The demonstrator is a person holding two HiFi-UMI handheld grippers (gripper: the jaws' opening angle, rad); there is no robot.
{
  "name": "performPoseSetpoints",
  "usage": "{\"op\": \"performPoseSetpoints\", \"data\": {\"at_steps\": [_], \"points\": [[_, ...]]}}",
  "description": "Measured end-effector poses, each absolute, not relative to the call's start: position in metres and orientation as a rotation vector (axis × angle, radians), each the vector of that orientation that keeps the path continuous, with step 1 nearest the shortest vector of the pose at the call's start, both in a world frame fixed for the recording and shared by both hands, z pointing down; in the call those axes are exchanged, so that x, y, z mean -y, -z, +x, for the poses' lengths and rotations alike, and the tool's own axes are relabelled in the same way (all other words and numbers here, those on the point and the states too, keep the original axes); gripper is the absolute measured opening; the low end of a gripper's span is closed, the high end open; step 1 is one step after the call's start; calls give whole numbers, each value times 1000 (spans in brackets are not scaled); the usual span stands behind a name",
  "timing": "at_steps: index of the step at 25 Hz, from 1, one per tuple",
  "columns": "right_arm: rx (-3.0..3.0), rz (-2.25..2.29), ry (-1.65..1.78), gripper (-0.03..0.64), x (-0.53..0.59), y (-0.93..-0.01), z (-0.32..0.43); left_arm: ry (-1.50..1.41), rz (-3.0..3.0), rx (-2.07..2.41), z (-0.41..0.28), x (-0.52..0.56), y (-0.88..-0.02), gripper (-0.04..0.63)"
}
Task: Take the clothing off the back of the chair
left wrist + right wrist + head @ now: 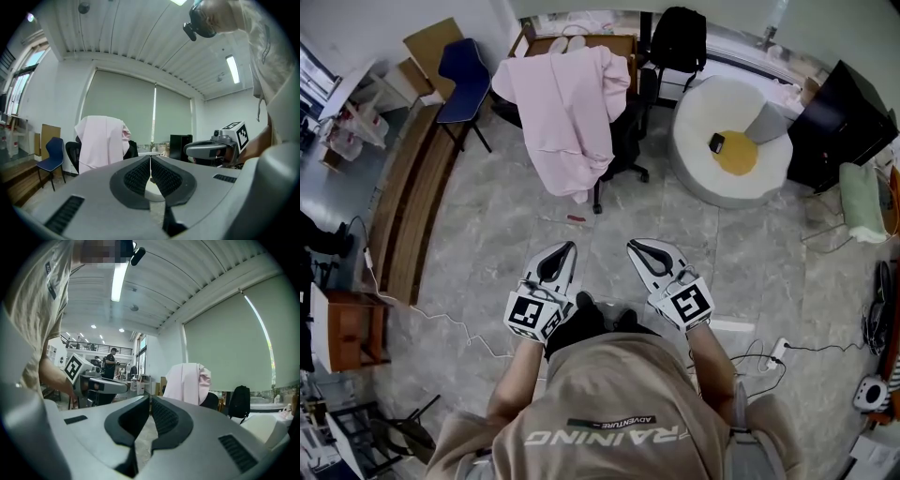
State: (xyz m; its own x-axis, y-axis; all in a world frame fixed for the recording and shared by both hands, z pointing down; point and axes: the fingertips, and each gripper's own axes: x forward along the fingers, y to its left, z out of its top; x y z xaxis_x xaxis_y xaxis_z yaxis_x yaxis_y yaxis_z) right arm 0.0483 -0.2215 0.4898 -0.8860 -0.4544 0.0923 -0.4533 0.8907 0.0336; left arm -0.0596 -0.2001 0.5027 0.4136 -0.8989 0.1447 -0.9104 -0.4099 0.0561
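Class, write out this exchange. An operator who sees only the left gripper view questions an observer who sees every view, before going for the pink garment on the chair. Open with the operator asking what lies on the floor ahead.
Operator: What lies on the floor between me and the chair?
Observer: The head view shows one small red object on the floor, just short of the office chair that carries the pink garment.
Operator: Is my right gripper free?
Observer: The right gripper view shows the right gripper with its jaws together and nothing between them.
Operator: What stands right of the chair?
Observer: A white round seat with a yellow cushion on it.
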Motion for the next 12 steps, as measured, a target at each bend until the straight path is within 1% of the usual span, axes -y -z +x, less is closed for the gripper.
{"op": "performPoseSetpoints", "data": {"at_steps": [12], "points": [[2959, 770, 44, 32, 281, -482, 26, -107, 2585, 1575, -86, 268, -497, 15]]}}
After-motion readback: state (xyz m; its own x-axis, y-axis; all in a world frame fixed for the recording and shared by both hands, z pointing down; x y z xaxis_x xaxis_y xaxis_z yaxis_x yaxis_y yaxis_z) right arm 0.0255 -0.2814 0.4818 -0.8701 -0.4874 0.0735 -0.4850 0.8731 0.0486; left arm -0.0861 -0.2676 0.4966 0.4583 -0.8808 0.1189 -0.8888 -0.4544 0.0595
